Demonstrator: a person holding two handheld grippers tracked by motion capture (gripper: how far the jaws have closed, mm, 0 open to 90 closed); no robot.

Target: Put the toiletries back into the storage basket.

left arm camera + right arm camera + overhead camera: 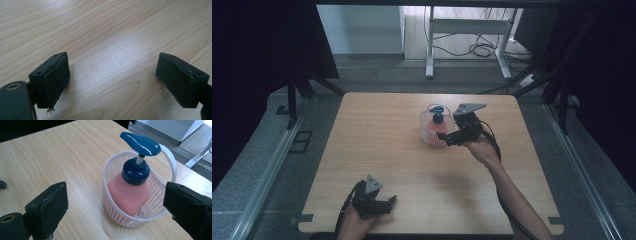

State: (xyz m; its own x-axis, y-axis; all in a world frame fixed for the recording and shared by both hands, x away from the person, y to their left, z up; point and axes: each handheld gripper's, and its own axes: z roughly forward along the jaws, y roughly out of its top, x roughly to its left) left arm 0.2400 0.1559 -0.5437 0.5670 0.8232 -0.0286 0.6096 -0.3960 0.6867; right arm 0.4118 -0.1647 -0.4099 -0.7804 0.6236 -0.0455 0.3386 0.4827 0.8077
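Observation:
A pink pump bottle [130, 193] with a blue pump head [140, 143] stands inside a white slatted basket [111, 202] with a handle. In the high view the basket [428, 134] sits right of the table's middle with the bottle [438, 125] in it. My right gripper [448, 139] is open just to the basket's right, its jaws wide apart and holding nothing; its own view looks at the basket between them [115, 207]. My left gripper [389, 202] rests open near the table's front edge, with bare wood between its jaws [112, 77].
The wooden table [377, 150] stands on a grey floor between metal rails. A white desk frame [464, 30] and loose cables [482, 49] are behind the table. Dark curtains hang at both sides.

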